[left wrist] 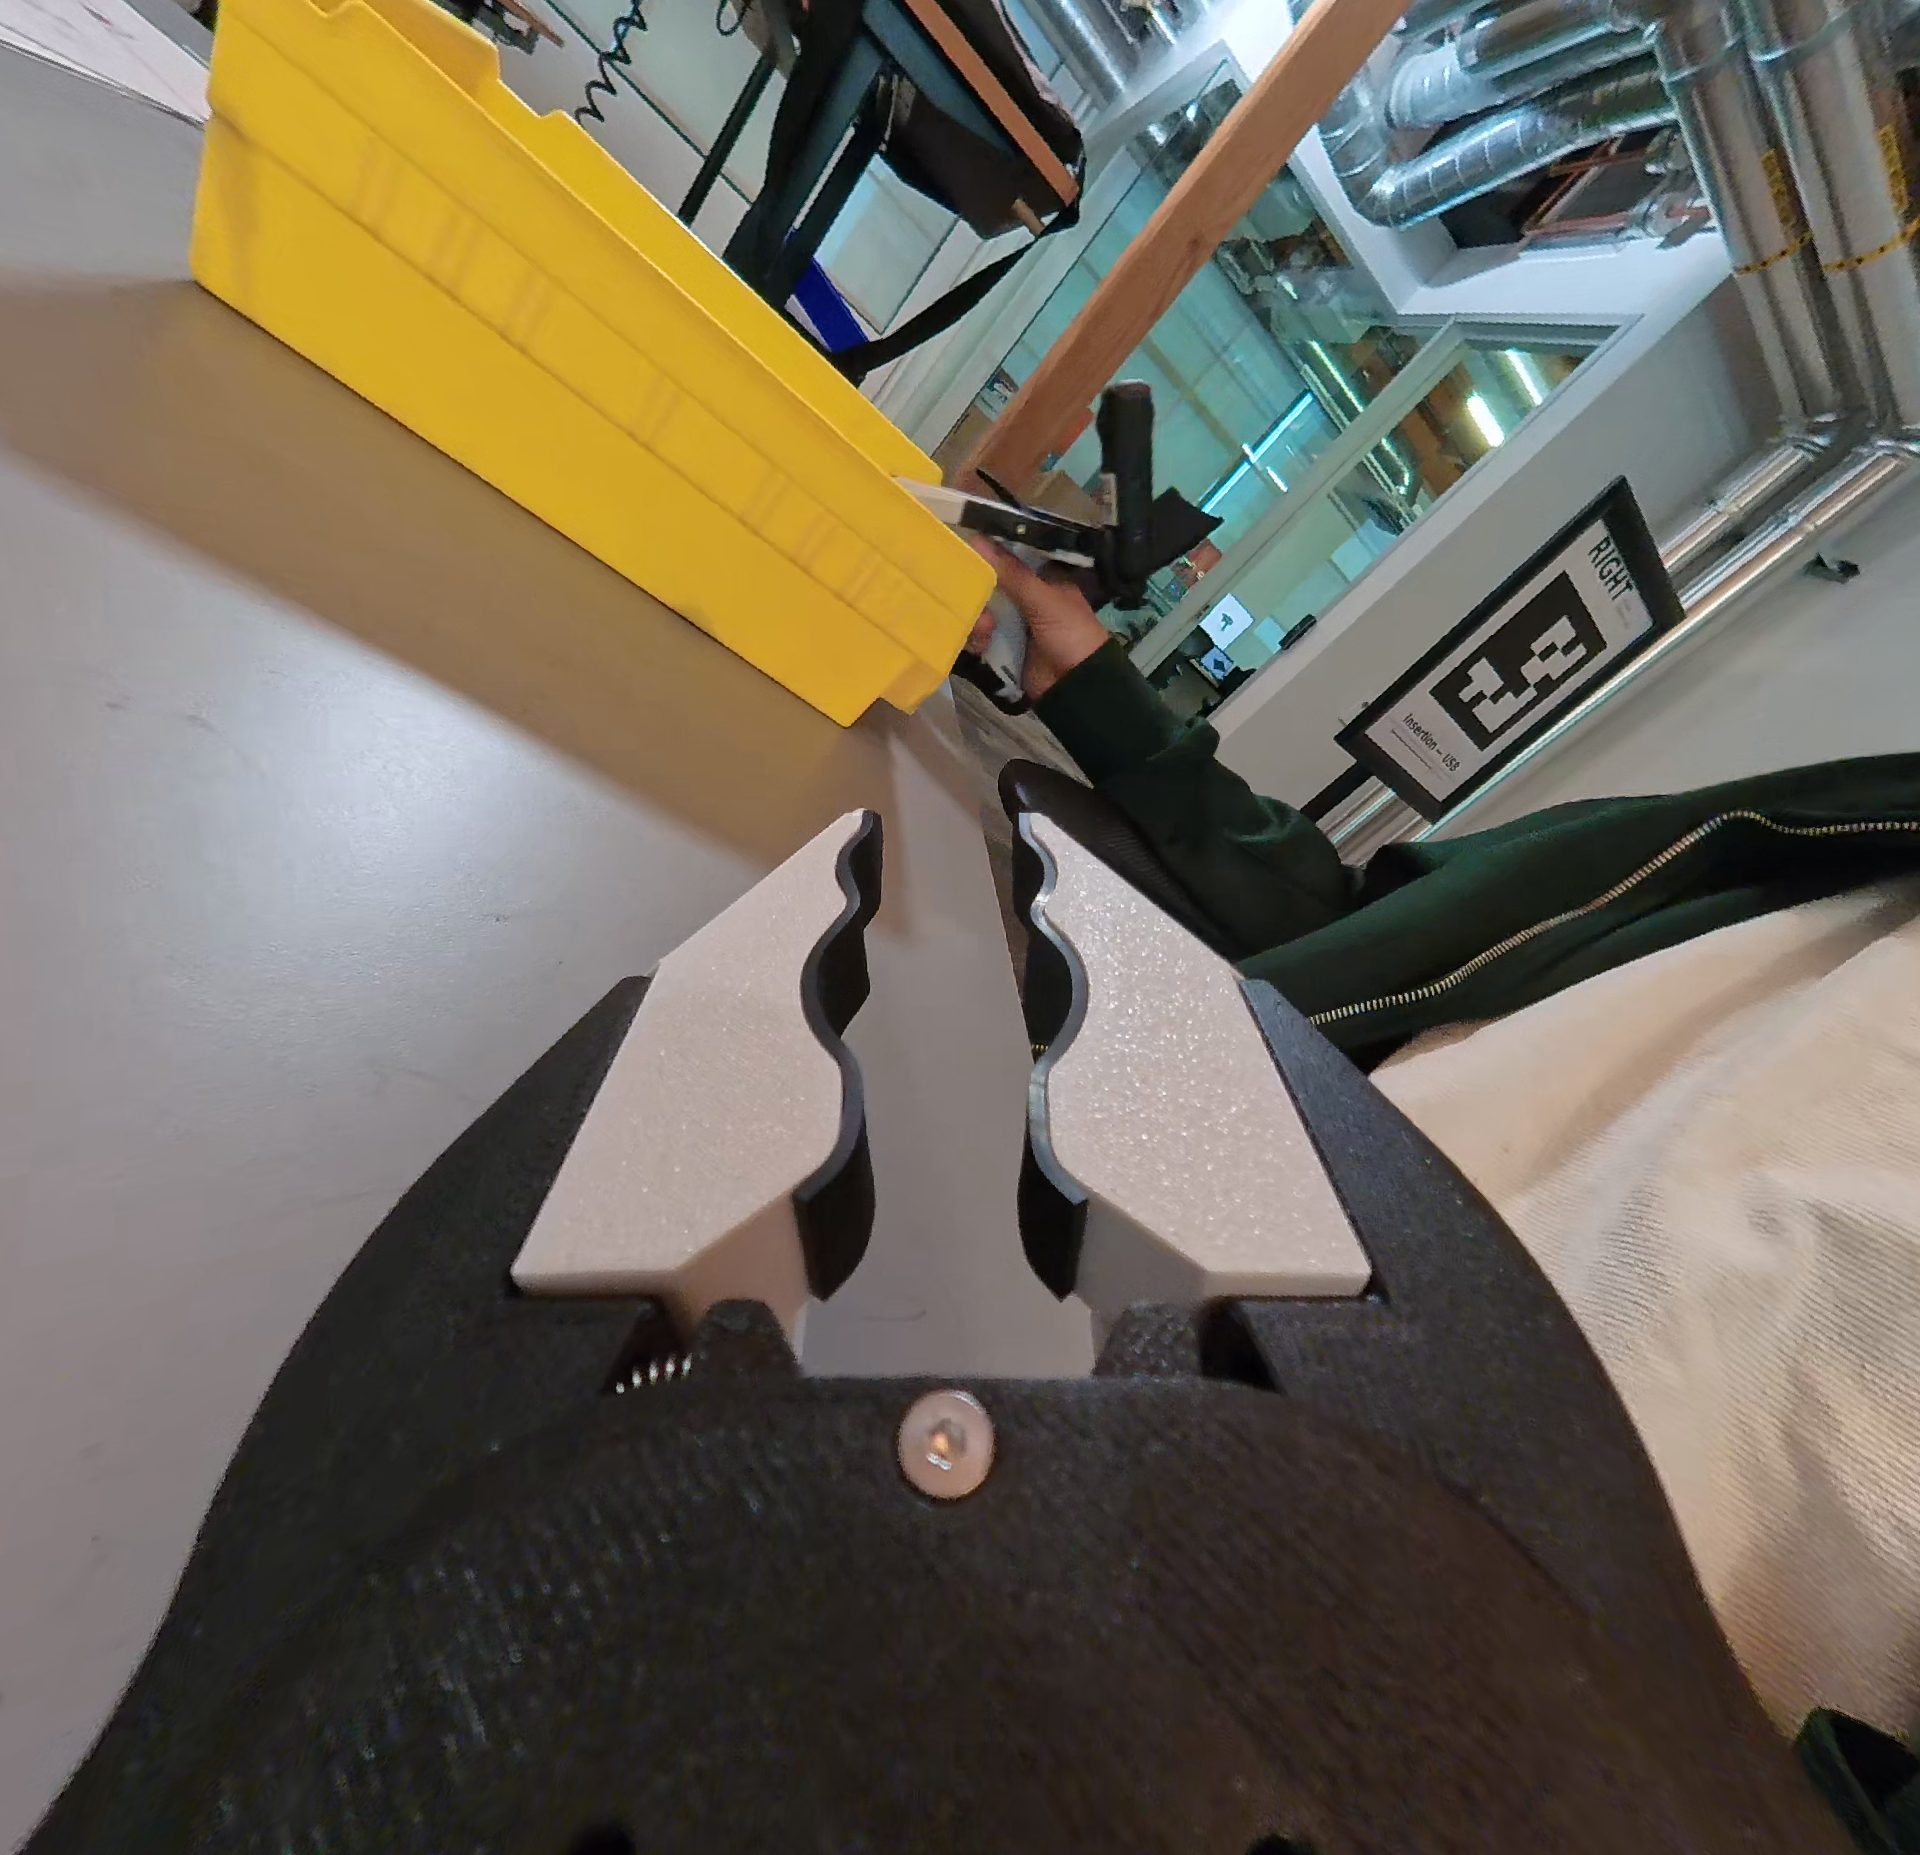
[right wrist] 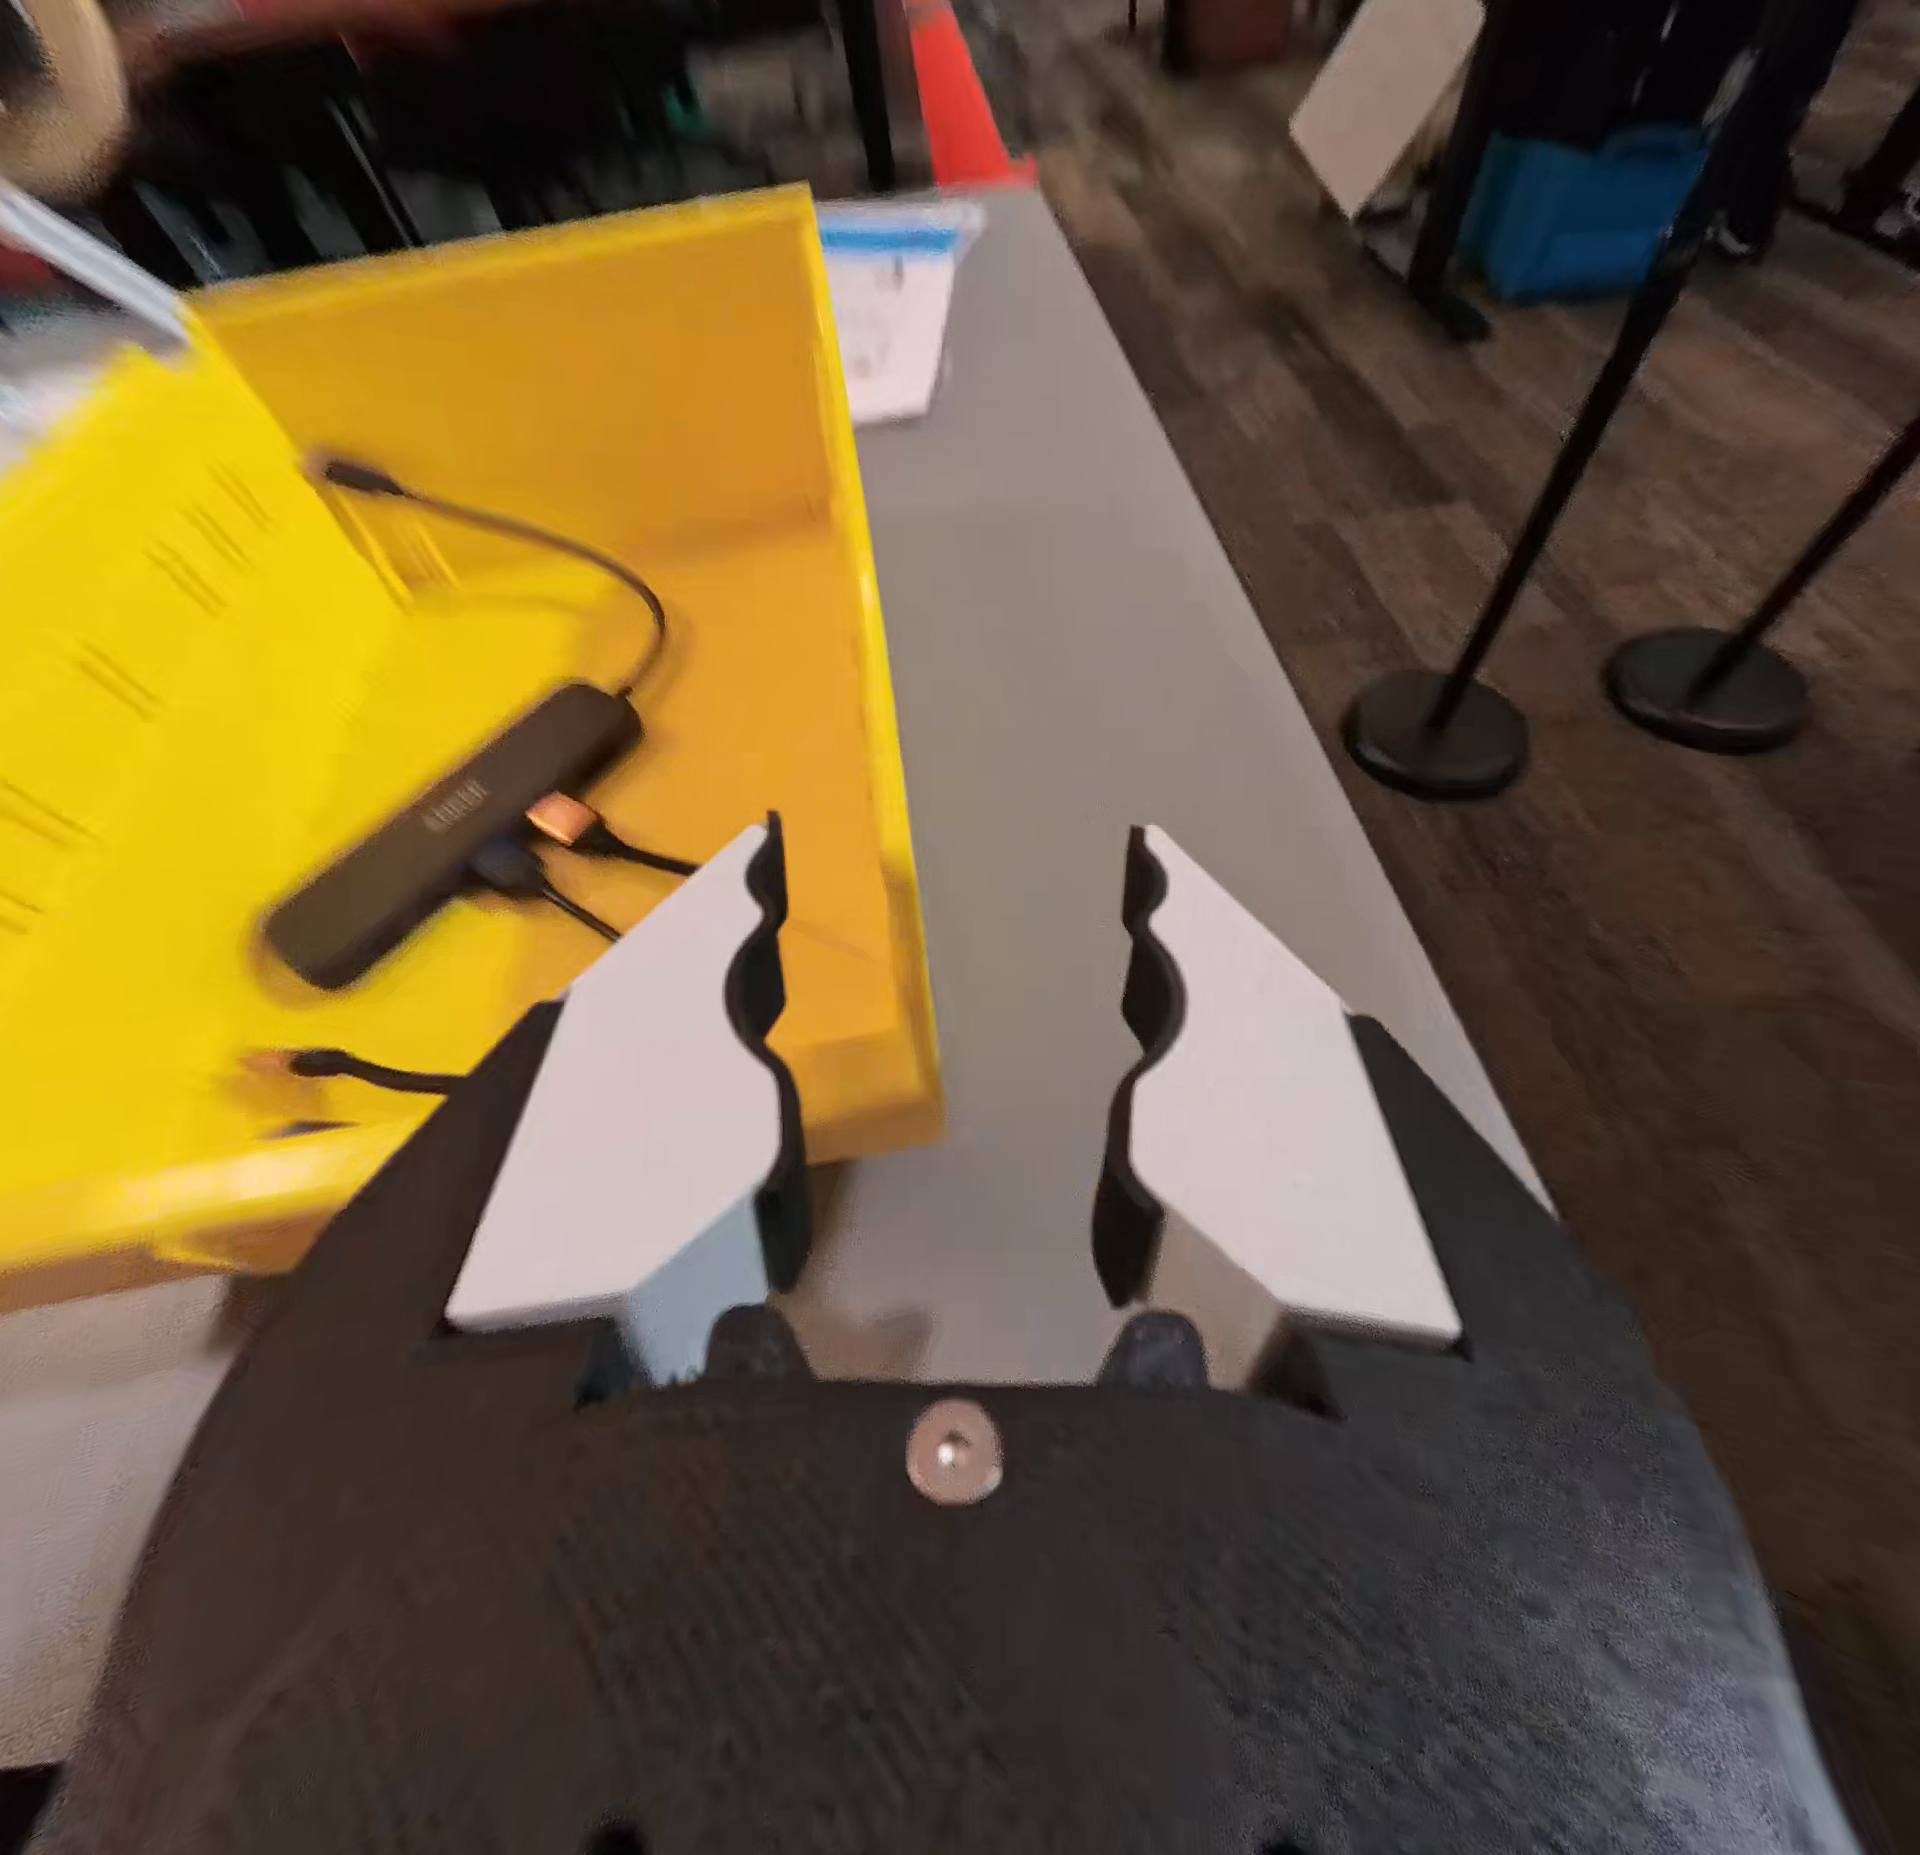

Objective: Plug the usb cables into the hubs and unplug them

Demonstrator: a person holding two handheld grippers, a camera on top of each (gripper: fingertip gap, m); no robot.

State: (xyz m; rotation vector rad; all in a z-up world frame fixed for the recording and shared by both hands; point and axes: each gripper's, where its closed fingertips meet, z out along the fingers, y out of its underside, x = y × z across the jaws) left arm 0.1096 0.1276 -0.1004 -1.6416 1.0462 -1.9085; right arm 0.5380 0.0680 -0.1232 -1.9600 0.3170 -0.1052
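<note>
I hold my right gripper (right wrist: pixel 951 849) above the near right corner of the yellow bin (right wrist: pixel 623 434), its jaws spread wide with nothing between them. My left gripper (left wrist: pixel 948 829) lies low and tilted along the grey table (left wrist: pixel 312 870), near the bin's outer wall, its jaws a little apart and also empty.

The black USB hub (right wrist: pixel 447 839) lies on the bin floor, to the left of my right gripper. Its long axis runs diagonally, from near left to far right, and its own lead curls off the far end. Two cables look seated in its right-hand side: one with a copper plug (right wrist: pixel 563 820), one with a dark plug (right wrist: pixel 504 863) just nearer. A loose cable end (right wrist: pixel 312 1062) lies nearer, apart from the hub.

I judge this an approach between steps, though blur hides detail. Next I must swing the right gripper left and down, line the jaws across a plug, and steady the hub.
</note>
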